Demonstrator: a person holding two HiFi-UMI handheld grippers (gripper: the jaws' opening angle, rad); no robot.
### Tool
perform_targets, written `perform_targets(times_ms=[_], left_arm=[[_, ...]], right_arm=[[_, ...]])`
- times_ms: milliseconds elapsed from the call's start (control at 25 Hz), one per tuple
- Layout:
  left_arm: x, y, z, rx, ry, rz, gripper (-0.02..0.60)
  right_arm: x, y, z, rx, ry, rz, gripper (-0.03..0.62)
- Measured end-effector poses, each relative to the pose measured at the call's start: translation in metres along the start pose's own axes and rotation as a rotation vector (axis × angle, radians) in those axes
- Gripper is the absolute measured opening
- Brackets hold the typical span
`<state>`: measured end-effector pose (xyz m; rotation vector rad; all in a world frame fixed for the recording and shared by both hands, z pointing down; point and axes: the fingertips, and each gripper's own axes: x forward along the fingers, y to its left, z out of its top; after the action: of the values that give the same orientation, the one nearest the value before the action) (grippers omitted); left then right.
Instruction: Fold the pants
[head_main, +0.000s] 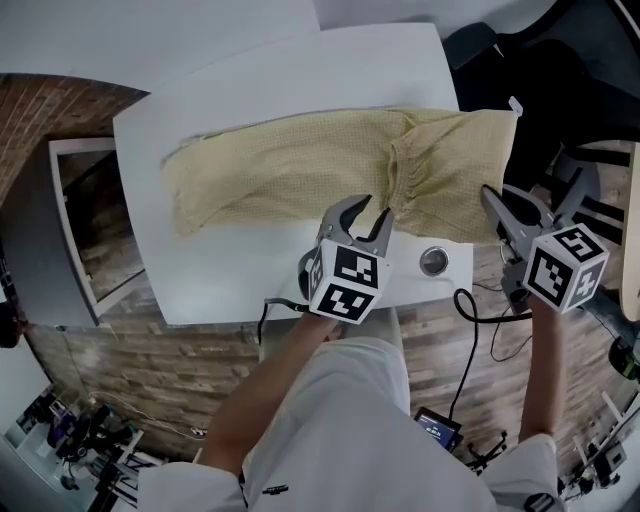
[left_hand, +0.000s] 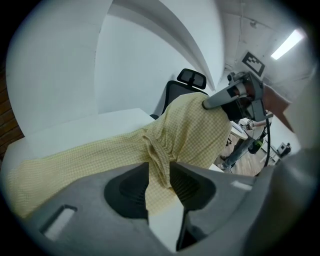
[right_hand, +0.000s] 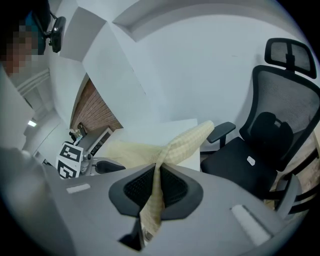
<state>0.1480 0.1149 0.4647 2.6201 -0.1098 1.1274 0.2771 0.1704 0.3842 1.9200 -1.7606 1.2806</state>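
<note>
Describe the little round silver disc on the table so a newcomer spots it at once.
Start at the white rectangular table with pale yellow checked pants lying across it. On the bare strip at its near edge, just in front of the pants, between the left gripper and right gripper, sits the small round silver disc. It is the only round, shiny thing on the tabletop.

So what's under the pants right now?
The white table lies under most of the pants. Their right end, pinched in the right gripper, hangs raised past the table edge. Whatever is on the table beneath the cloth is hidden.
</note>
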Motion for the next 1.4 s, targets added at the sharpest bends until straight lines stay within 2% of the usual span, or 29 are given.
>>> perform_targets(times_ms=[440, 680, 920, 1200, 1400], left_arm=[[-0.054, 0.06, -0.003, -0.034, -0.061, 0.033, 0.133], [-0.091, 0.096, -0.022, -0.044, -0.074, 0.035, 0.133], [-0.109, 0.098, -0.014, -0.041, -0.076, 0.04, 0.133], [-0.13, 0.159, -0.059, -0.066, -0.045, 0.043, 0.133], [-0.136, 0.178, -0.069, -0.085, -0.034, 0.052, 0.133]], right_arm=[[0.032, 0.082, 0.037, -0.037, 0.019, 0.062, 0.026], [0.064, 0.141, 0.043, -0.059, 0.019, 0.088, 0.025], [0.077, 0.163, 0.049, -0.06, 0.009, 0.111, 0.026], [0.173, 0.212, 0.024, 0.041, 0.034, 0.141, 0.026], [0.219, 0.219, 0.006, 0.079, 0.085, 0.114, 0.029]])
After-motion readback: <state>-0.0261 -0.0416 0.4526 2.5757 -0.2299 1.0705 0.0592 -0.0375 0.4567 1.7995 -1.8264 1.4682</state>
